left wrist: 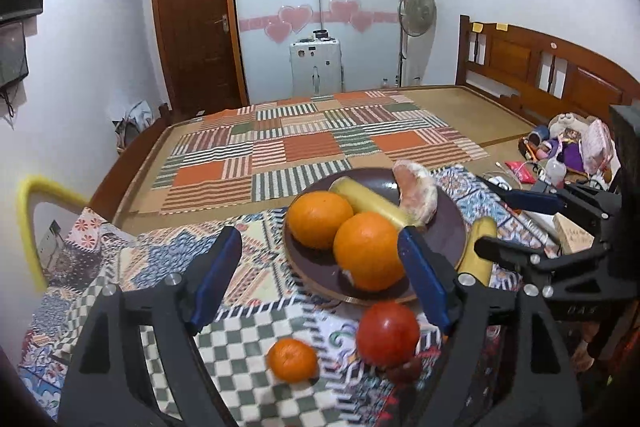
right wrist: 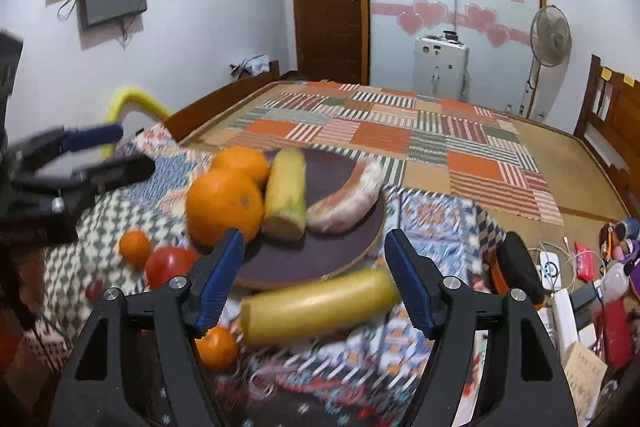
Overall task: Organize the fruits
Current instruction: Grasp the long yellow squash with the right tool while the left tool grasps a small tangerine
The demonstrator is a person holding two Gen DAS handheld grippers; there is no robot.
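1. A dark round plate sits on a patchwork cloth at the near edge of a bed. It holds two oranges, a yellow corn-like cob and a pale pink peeled citrus segment.
2. The near orange touches the far orange; the cob lies behind them, and the segment curves along the plate's far right.
3. Off the plate, a red tomato and a small tangerine rest on the cloth's green-and-white checked patch, near its front edge. A small dark red fruit just below the tomato is too blurred to identify.
4. A smooth yellow banana-like fruit lies on the cloth just right of the plate, between the spread fingers of the right gripper, which touch nothing. A second tangerine sits partly behind that gripper's left finger.
5. The left gripper is likewise spread wide and holds nothing; its blue ribbed pads frame the near orange and the plate's front rim.
6. The right wrist view is smeared with motion blur low in the frame, so the cloth's pattern there is unreadable.
7. Glossy fruit skins contrast with the woven striped mat on the bed beyond and the carved wooden headboard at far right. Clutter at right is hard to make out.
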